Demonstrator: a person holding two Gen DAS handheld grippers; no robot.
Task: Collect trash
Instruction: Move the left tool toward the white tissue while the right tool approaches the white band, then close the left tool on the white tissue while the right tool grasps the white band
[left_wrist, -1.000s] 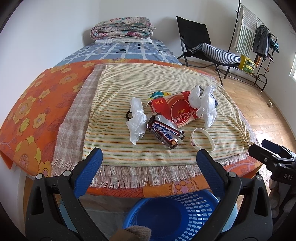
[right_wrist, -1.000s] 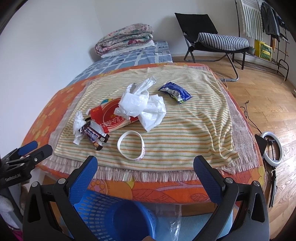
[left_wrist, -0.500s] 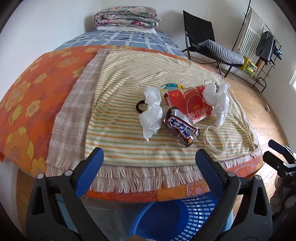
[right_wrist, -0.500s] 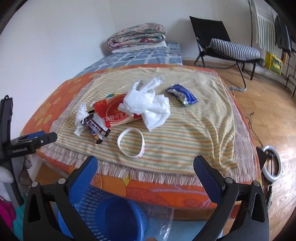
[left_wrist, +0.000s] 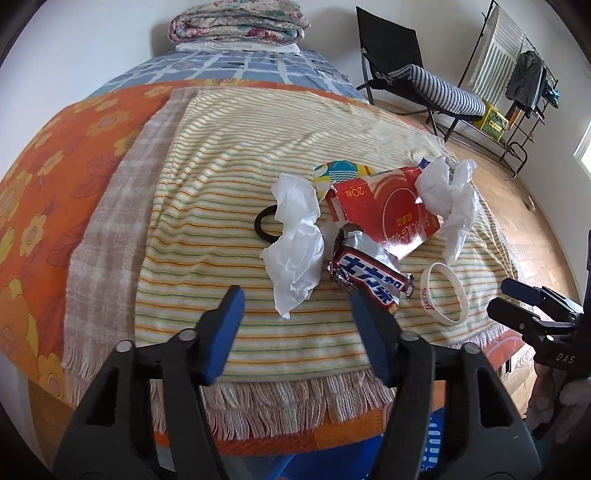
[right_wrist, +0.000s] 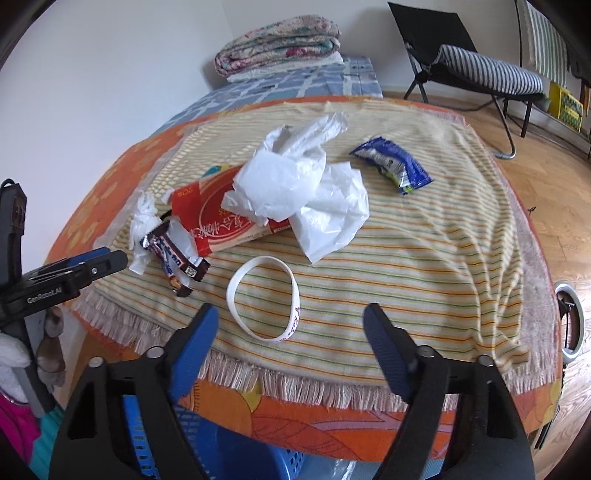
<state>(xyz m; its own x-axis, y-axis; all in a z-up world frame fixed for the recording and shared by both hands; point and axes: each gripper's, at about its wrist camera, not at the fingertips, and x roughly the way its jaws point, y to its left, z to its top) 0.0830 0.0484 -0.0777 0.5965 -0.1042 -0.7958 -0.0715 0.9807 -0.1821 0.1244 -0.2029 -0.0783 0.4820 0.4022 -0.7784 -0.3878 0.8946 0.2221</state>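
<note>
The tissue (left_wrist: 295, 243) lies mid-frame on the striped cloth (left_wrist: 207, 206), just ahead of the left gripper (left_wrist: 295, 332), whose jaws have just been narrowing with nothing between them. Best to come down over its near tip and pinch only paper, not cloth. The candy wrapper (left_wrist: 369, 277) touches its right side; a black ring (left_wrist: 264, 225) hides partly beneath. The right gripper (right_wrist: 291, 347), also part-closed and empty, frames the white wristband (right_wrist: 264, 297), which looks no trash. The basket (right_wrist: 266, 461) waits at bottom.
</note>
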